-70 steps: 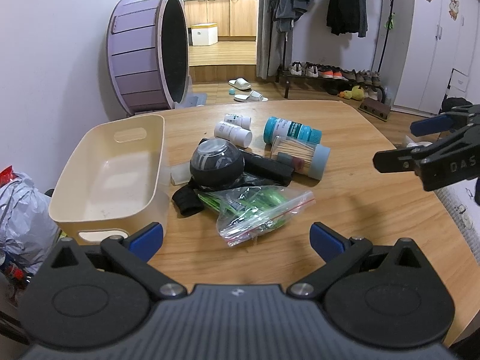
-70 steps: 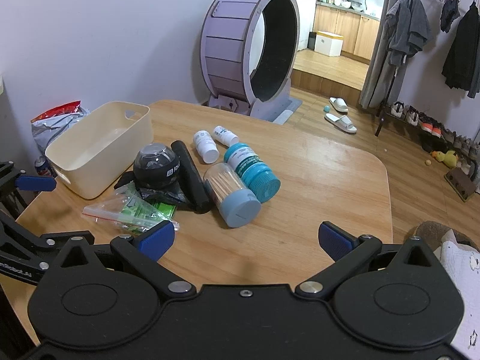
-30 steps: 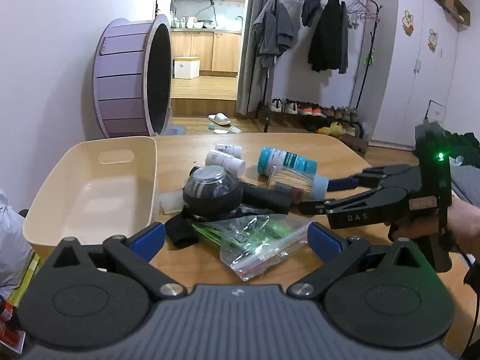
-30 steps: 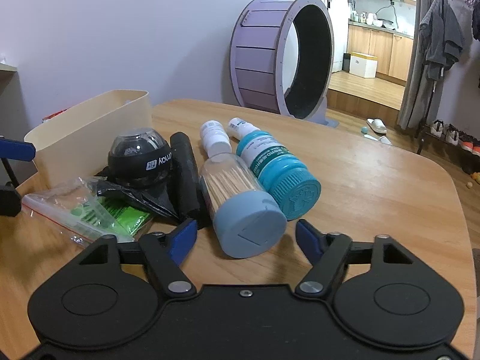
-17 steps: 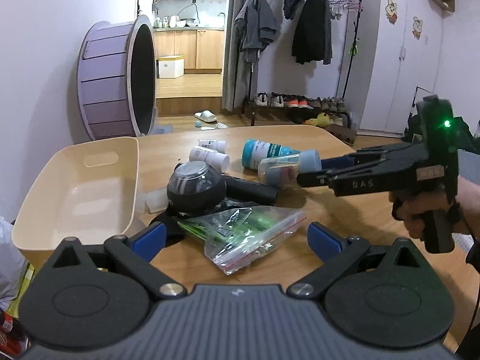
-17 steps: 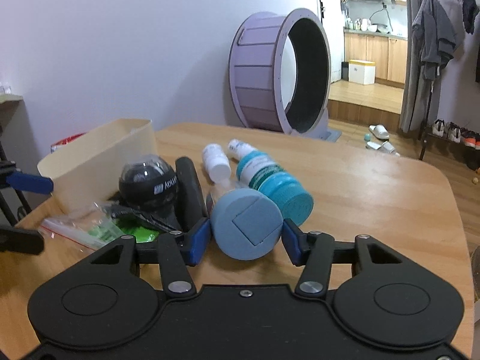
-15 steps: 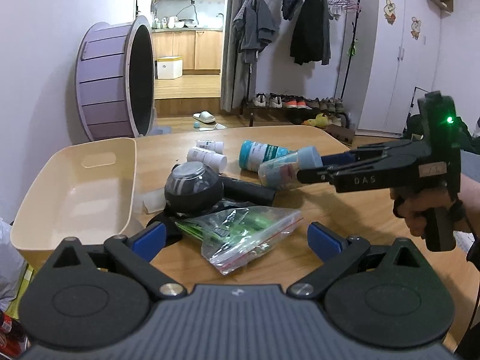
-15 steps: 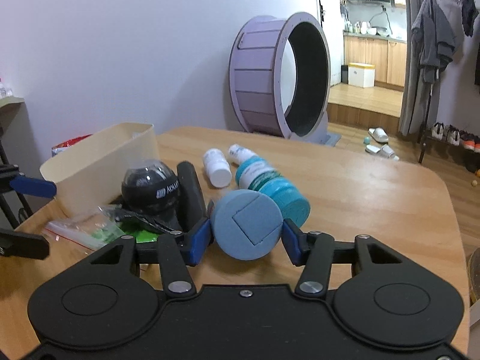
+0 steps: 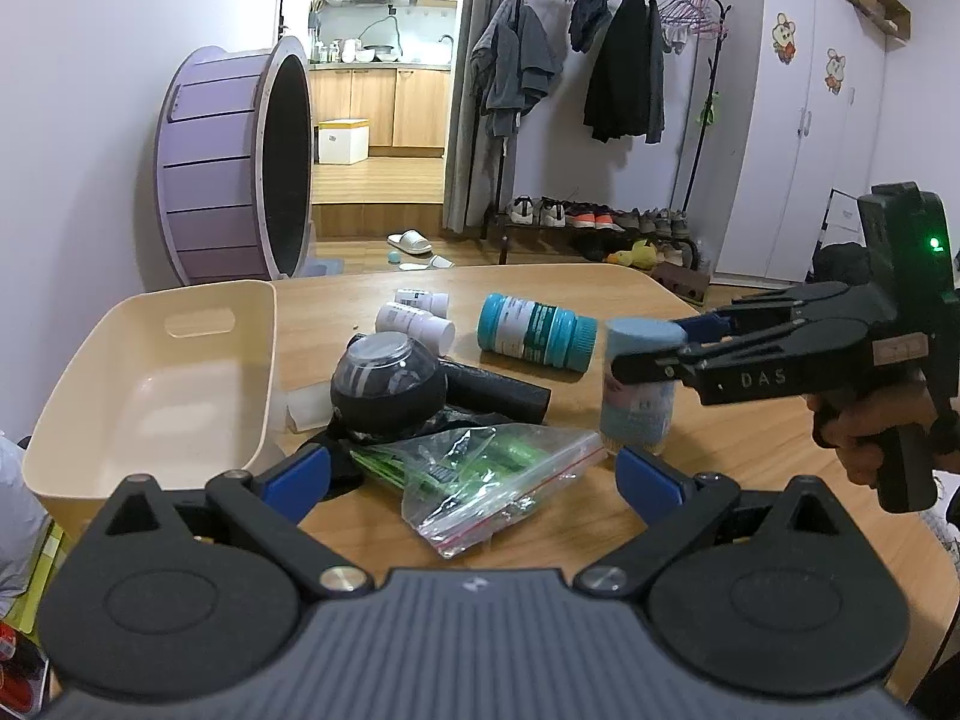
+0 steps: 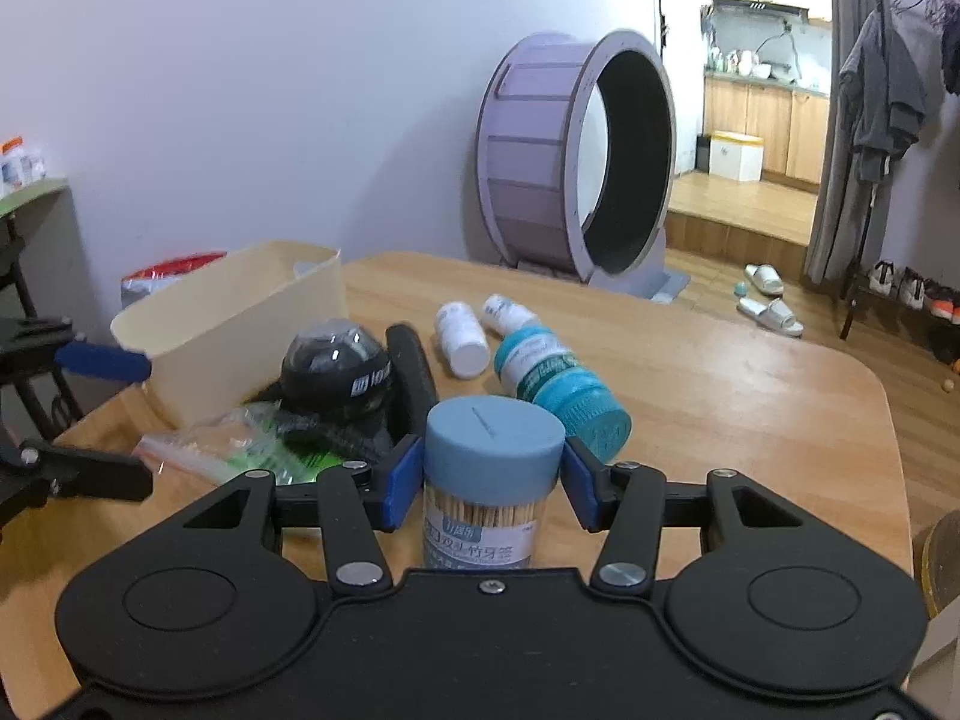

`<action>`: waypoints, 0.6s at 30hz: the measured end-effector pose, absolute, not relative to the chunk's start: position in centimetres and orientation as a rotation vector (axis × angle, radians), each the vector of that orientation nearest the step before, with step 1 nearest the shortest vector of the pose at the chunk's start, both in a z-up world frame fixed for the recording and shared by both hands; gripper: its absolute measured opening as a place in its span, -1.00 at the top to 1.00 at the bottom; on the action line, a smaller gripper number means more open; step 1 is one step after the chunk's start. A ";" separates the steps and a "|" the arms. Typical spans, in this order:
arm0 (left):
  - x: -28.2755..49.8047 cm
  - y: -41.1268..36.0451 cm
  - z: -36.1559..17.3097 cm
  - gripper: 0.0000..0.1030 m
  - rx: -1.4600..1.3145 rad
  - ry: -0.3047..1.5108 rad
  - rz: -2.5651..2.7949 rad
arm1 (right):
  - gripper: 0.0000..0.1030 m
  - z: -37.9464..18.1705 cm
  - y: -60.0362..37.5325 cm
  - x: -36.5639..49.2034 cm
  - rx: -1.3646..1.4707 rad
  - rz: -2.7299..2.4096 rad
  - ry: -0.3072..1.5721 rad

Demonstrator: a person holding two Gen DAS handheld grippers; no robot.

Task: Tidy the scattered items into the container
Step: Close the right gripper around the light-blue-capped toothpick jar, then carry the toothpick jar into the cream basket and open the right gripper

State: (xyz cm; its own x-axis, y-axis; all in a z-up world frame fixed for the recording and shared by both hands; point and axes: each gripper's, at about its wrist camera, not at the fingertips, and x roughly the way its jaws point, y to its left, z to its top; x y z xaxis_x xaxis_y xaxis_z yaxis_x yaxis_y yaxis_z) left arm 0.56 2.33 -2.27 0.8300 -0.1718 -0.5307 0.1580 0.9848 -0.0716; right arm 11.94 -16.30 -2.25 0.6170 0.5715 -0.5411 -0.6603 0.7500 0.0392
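Your right gripper [image 10: 491, 480] jaws clamped on the toothpick jar [image 10: 487, 474], its base hidden, left gripper [image 9: 471, 474] jaws apart, bag [image 9: 480, 468] partly blocked, wooden worktop [image 10: 750, 408], purple wheel [image 10: 576, 168] behind.

- Left wrist view: low over the desk [image 9: 690, 516] edge, facing the coat rack [image 9: 606, 60], close to the clutter.
- Right wrist view: facing the purple wheel [image 10: 576, 162].
- Both share the cream bin [image 9: 150, 372] and bottles.
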 end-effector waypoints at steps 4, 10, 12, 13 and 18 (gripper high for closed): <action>0.4 2.3 -2.1 -0.97 -0.016 0.563 -0.177 | -0.04 -2.3 -16.4 11.5 -0.177 0.698 0.570; 0.2 2.5 -1.9 -0.97 -0.013 0.563 -0.184 | -0.16 -2.5 -16.8 10.8 -0.161 0.693 0.584; 0.2 2.6 -1.9 -0.97 -0.014 0.564 -0.186 | -0.19 -2.4 -17.0 10.4 -0.157 0.693 0.577; 0.1 2.6 -1.9 -0.97 -0.015 0.566 -0.188 | -0.19 -2.4 -17.1 10.3 -0.152 0.695 0.572; 0.1 2.4 -2.0 -0.97 -0.003 0.574 -0.192 | -0.19 -2.4 -17.4 10.5 -0.135 0.690 0.596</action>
